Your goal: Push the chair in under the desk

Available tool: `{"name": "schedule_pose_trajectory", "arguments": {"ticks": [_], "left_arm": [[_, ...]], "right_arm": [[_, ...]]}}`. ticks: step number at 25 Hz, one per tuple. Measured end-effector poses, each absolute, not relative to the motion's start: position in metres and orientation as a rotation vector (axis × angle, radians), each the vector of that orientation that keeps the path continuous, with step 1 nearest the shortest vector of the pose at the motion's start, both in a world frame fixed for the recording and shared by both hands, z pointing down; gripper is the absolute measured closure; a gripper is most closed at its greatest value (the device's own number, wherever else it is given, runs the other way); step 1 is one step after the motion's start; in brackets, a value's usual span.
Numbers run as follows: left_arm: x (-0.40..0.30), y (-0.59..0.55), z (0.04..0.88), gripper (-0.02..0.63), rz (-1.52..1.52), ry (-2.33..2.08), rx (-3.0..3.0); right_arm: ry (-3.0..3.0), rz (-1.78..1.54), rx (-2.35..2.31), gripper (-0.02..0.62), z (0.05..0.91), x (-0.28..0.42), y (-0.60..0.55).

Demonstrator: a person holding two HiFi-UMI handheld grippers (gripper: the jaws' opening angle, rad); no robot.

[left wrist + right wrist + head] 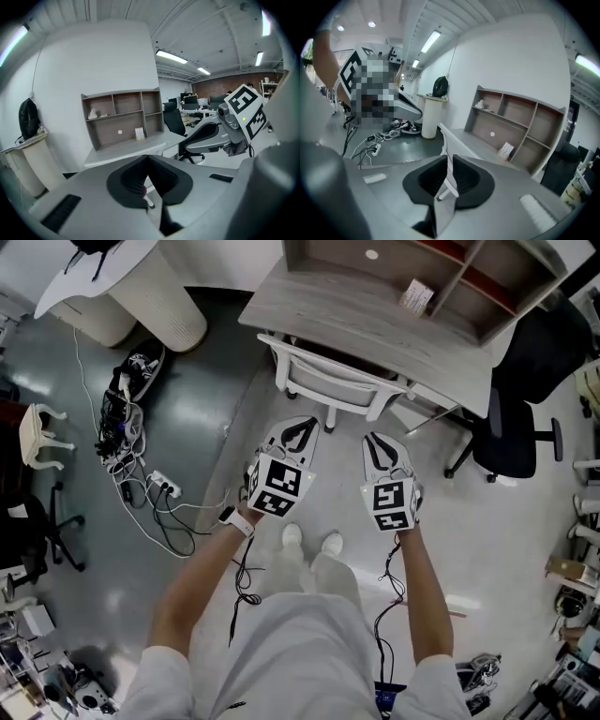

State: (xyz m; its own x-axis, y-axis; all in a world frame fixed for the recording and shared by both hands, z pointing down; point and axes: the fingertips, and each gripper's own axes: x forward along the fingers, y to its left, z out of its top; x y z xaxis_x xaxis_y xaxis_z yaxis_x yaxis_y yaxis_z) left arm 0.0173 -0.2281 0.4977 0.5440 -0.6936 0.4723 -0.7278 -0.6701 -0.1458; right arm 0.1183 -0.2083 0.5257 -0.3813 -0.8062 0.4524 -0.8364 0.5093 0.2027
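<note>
**Both grippers held short of a chair tucked beneath the desk**

Nearest to us, we hold the two grippers side by side in front of our body, above bare grey floor and our white shoes (292, 535). The left gripper (303, 426) has its jaws brought together, tips meeting, with nothing between them. The right gripper (375, 440) has its jaws a narrow slit apart. They clamp nothing, and we only see the chair's white frame through the slit, well beyond it. Each gripper's cube carries black-and-white square markers, which are patterns rather than words.

Just ahead of the grippers, and apart from them, stands the white chair (333, 373). Its seat is in under the desk (309, 298) and its backrest sits at the near edge of the grey wood-grain top.

On the desk top stands a hutch (487, 306) of open compartments. In one lower compartment a small printed box (417, 296) leans, its print too small for us to read. A round white spot marks the hutch's back panel.

Farther off, a black office chair (516, 418) stands at the desk's right end. To the left, a white power strip (161, 486) lies among tangled cables. Beyond it are a pair of dark sneakers (142, 365) and a ribbed white pedestal (164, 307).
</note>
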Motion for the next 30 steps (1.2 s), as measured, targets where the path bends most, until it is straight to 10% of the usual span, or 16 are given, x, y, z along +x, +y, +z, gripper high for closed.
{"name": "schedule_pose_trajectory", "arguments": {"ticks": [30], "left_arm": [[-0.030,-0.041,0.380,0.600,0.203,-1.342,2.496]], "right_arm": [[-2.377,0.183,1.613,0.571,0.402,0.136,-0.021]]}}
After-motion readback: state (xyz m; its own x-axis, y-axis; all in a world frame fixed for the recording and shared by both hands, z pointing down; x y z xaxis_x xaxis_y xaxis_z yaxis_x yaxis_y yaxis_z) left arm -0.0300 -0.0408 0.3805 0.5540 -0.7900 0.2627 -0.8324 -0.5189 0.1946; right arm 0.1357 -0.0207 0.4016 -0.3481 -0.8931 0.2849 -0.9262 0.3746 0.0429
